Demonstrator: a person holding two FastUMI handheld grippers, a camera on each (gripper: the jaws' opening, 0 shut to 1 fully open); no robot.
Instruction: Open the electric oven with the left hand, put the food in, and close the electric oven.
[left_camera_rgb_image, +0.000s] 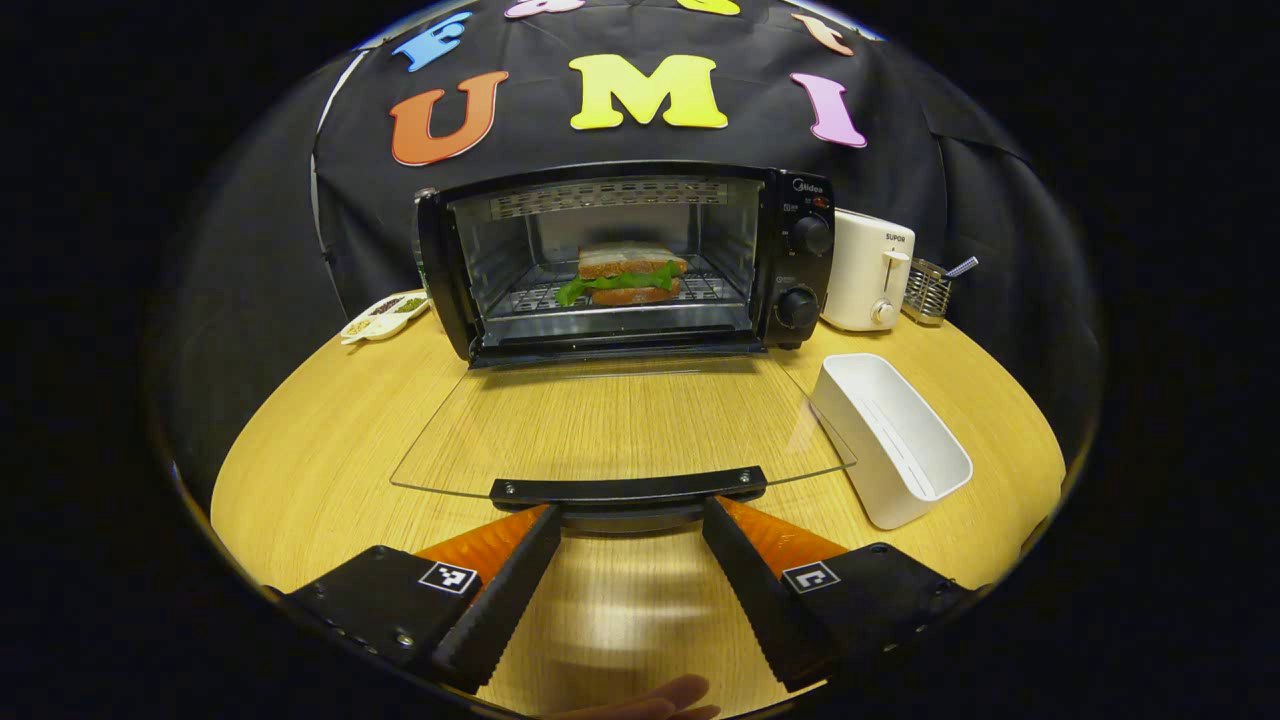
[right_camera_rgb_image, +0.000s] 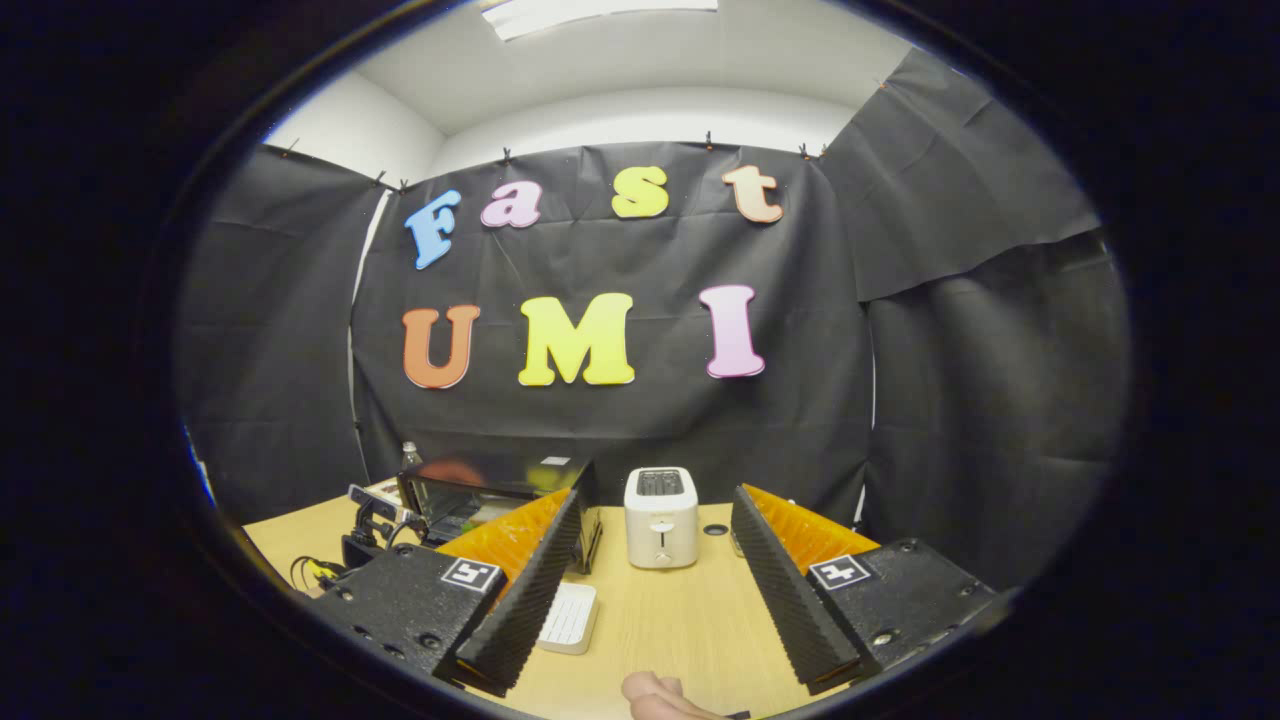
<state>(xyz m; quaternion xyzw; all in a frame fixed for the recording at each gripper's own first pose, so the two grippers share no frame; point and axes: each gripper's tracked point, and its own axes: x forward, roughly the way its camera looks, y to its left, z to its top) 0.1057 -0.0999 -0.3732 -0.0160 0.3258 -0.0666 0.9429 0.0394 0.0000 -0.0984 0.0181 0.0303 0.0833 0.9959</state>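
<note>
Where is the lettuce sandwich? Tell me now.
In the left gripper view, the brown-bread lettuce sandwich sits on the wire rack inside the open black electric oven, left of the white toaster.

Even overhead light from ceiling panel (right_camera_rgb_image: 600, 15). Soft glare patch on counter (left_camera_rgb_image: 600, 600) between fingers, faint reflections on glass door (left_camera_rgb_image: 620, 425). Sharp focus, heavy fisheye bending at edges.

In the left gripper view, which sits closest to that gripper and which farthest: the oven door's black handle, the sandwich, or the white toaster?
1. Black handle of the glass oven door, right at the left gripper.
2. Lettuce sandwich, straight ahead on the oven rack.
3. White toaster, back right, about level with the sandwich; hard to separate.
</note>
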